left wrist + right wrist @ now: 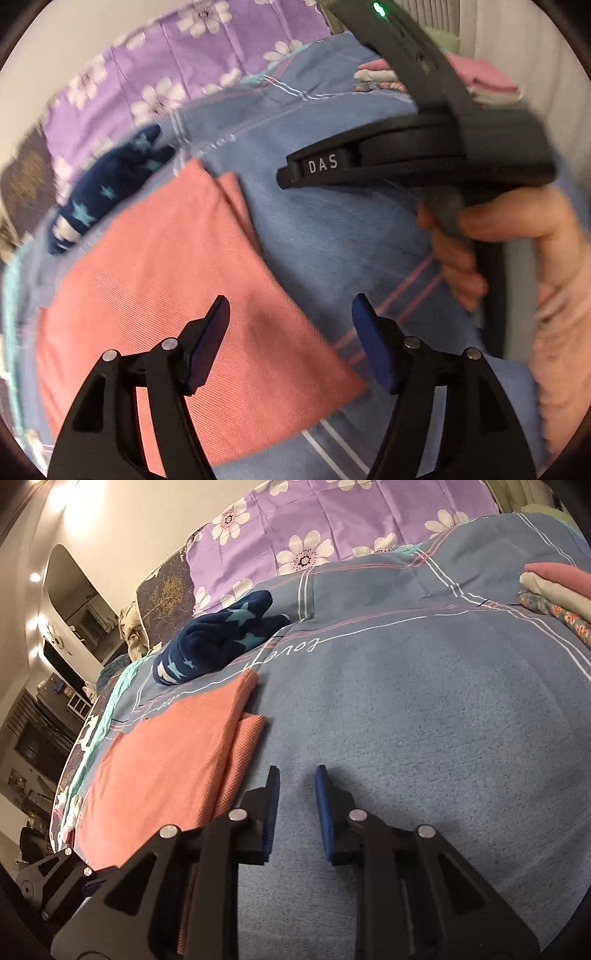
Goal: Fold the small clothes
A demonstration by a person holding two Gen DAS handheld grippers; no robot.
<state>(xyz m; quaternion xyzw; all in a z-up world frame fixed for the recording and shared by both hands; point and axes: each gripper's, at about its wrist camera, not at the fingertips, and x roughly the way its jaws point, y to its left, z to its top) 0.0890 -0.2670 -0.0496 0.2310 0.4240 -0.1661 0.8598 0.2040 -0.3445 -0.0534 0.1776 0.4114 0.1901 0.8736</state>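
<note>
A folded salmon-pink garment (177, 295) lies flat on the blue bedspread (332, 229), and everything else sits around it. The left gripper (291, 343) hangs over its near right edge with fingers spread wide and nothing between them; whether they touch the cloth I cannot tell. The right gripper (297, 812) hangs over bare bedspread just beside the pink garment's right edge, fingers parted by a narrow gap, gripping nothing. In the left view that same gripper's black body shows to the right of the pink garment, held in the person's hand (498, 251). Just beyond the pink garment's far corner lies a crumpled navy garment with pale stars (218, 638). Well off to its far right sits a stack of folded clothes (557, 590). A purple flowered sheet (332, 524) covers the bed beyond it.
</note>
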